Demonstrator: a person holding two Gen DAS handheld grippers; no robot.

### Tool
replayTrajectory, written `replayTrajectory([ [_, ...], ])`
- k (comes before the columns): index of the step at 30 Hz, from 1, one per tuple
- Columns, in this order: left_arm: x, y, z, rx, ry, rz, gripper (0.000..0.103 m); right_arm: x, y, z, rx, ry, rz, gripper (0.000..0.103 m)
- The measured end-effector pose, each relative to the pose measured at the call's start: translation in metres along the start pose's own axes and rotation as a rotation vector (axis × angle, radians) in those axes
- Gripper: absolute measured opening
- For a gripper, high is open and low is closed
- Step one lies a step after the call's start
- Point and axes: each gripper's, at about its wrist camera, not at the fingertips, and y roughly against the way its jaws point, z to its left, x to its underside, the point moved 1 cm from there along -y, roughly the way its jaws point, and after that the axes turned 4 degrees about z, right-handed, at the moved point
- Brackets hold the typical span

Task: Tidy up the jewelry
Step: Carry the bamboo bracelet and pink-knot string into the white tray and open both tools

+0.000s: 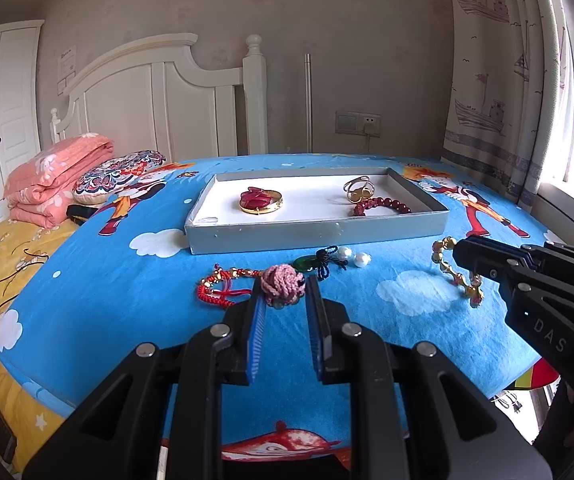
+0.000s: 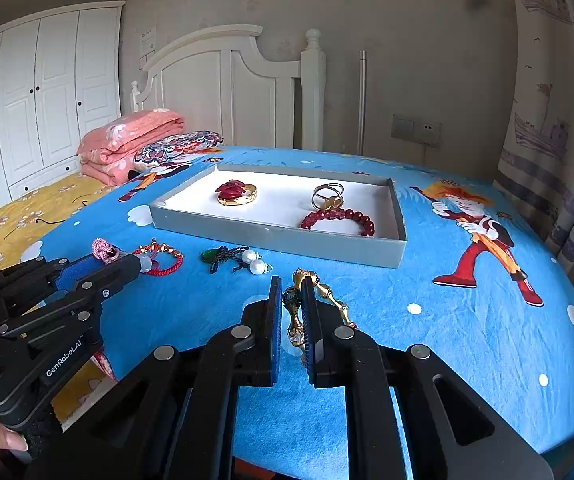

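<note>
With the left gripper (image 1: 285, 292) clamped on the pink knot (image 1: 282, 283) and the right gripper (image 2: 291, 292) on the gold bracelet (image 2: 329, 296), both short of the tray (image 1: 319, 236) at twelve o'clock, the dangling bracelet might snag its rim.

Bed (image 1: 87, 280) under blue cartoon sheet. On it: grey tray (image 1: 315, 232), red cord bracelet (image 1: 219, 288), green pendant (image 1: 307, 263) (black cord), two pearls (image 1: 353, 257), folded quilt (image 1: 55, 180), pillow (image 1: 119, 174).
</note>
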Motion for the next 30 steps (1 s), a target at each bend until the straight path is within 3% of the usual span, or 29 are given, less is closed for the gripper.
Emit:
replayTrajectory([
  [6,-0.012,-0.009,0.006,0.003,0.025,0.011,0.02,-0.014,-0.001,-0.001,0.007,0.001,-0.026,0.012],
  [17,-0.082,-0.049,0.01,0.036,0.051,0.017,0.02,-0.073,-0.025,-0.014,0.029,-0.013,-0.087,0.012],
  [30,-0.138,-0.129,0.022,0.001,0.068,0.104,0.02,-0.12,-0.086,-0.024,0.055,0.017,-0.048,0.012],
])
